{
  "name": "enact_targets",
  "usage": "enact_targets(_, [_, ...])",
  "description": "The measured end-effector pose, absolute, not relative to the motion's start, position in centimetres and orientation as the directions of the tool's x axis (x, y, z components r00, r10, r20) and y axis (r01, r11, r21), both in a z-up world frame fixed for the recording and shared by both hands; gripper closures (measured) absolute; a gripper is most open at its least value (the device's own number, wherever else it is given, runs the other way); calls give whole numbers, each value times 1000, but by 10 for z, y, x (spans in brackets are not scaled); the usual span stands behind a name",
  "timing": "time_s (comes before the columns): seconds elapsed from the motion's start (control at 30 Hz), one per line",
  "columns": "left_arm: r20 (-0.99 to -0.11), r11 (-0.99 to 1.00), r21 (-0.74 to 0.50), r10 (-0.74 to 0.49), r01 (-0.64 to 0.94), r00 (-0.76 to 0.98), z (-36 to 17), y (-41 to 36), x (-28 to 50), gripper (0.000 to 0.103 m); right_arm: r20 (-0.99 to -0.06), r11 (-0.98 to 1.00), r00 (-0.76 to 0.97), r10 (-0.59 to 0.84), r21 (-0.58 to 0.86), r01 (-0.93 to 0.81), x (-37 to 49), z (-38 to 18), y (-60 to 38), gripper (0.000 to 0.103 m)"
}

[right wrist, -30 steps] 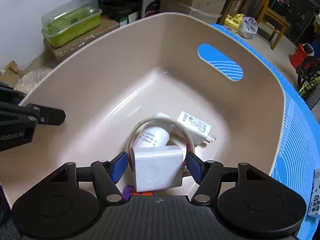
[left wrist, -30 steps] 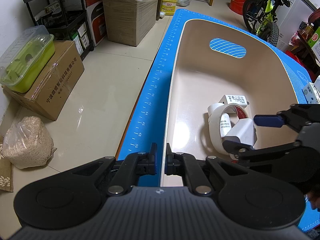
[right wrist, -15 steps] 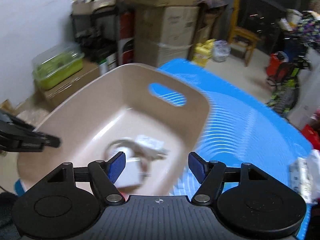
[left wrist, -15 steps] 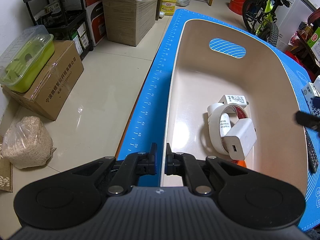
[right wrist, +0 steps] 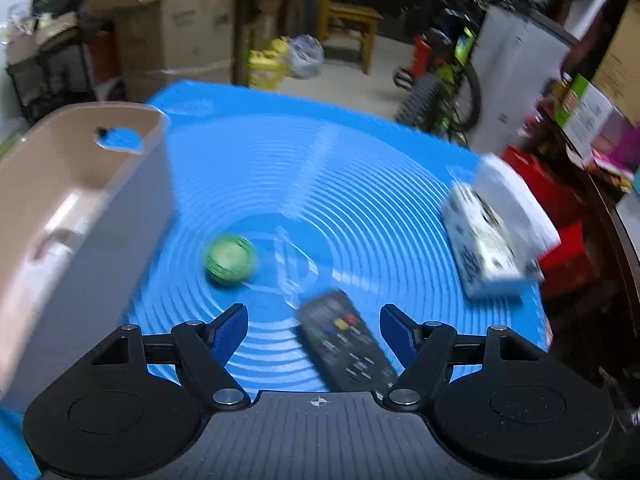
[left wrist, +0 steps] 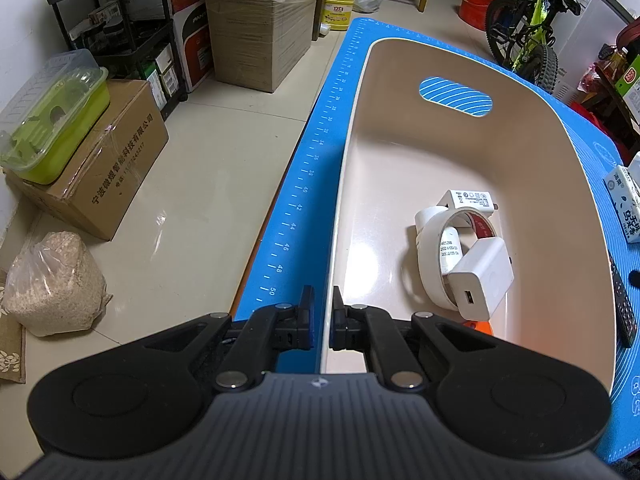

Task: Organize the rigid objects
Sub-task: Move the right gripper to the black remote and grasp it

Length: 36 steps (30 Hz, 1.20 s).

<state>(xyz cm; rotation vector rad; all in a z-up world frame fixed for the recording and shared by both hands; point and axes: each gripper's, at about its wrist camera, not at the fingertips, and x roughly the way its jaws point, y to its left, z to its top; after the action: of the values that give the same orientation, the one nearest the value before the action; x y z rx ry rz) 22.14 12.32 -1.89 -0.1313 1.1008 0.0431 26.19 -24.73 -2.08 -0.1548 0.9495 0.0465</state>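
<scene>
Left gripper (left wrist: 320, 322) pinches the near rim of the beige bin (left wrist: 352, 128), jaws closed on the wall, steadying it. Inside, lower right of that view: white charger (left wrist: 482, 280) resting on a tape roll (left wrist: 430, 260).

Right gripper (right wrist: 314, 330) hovers over the blue mat (right wrist: 320, 168), jaws wide open, empty. Step looks like fetching the next item. Green ball (right wrist: 230, 258) lies ahead-left of the jaws; black remote (right wrist: 346, 340) sits between them, low centre-right, askew. Next likely needs lowering and aligning to the remote.
</scene>
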Motion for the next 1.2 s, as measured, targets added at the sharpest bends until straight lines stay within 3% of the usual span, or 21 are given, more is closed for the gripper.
enact_targets(0.3, [-891,992,-82,-28,-99,452,-19,124,222,94,-843,984,539,-1,-98,-151,267,-69,-278,25])
enact_targets(0.93, [-892,991,-84,-29,-102,452,-18,125,221,94,-834,974,537,126,1,-227,266,-104,-287,24])
enact_targets(1.2, [-892,991,-82,-27,-101,452,-18,126,221,94,-818,981,566,107,-6,-195,259,-101,-286,41])
